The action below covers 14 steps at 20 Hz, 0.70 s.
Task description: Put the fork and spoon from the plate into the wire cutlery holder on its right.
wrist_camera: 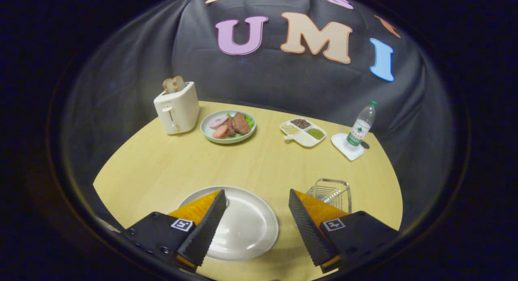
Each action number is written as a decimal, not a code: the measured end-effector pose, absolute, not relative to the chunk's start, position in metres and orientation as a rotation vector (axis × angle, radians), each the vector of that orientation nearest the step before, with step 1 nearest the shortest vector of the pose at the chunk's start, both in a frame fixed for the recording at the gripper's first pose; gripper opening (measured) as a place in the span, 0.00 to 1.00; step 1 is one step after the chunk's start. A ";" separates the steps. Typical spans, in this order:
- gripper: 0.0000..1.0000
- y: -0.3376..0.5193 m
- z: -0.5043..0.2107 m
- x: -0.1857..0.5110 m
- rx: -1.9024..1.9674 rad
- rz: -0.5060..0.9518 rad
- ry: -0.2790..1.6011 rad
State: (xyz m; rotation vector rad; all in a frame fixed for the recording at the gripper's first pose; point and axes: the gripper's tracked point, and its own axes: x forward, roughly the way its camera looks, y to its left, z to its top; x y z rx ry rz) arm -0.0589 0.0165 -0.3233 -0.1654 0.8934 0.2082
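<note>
The gripper (257,192) is hovering above the near side of the table (263,163), in the lower middle of the picture. Its jaws are standing wide apart and are holding nothing.

The white plate (247,228) is lying between and under the two fingers. The left finger is covering the plate's left part, and the surface in sight is looking bare and glossy. The wire cutlery holder (342,192) is sitting just right of the plate at lower right, partly behind the right finger. Something thin and shiny (328,195) is catching the light inside its wires. It is too small to say whether that is the fork and spoon or only the wires themselves.

Judging from this, the task is either nearing its end, with the cutlery already in the holder, or a piece is lying hidden under the left finger. The next move is calling for a clear look at the covered part of the plate. If a piece is there, the open fingers will be needing to come down on either side of its handle, close on it, then lift it right and over the holder's rim.

Across the upper half of the table a toaster (177,107), a plate of food (228,127), a divided dish (303,132) and a water bottle (361,125) are standing well away from the work
</note>
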 end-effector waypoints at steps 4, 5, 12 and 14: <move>0.99 0.035 -0.336 -0.072 -0.180 0.238 0.922; 0.99 0.038 -0.338 -0.073 -0.180 0.243 0.926; 0.99 0.063 -0.363 -0.090 -0.157 0.259 0.963; 0.99 0.072 -0.374 -0.098 -0.157 0.277 0.989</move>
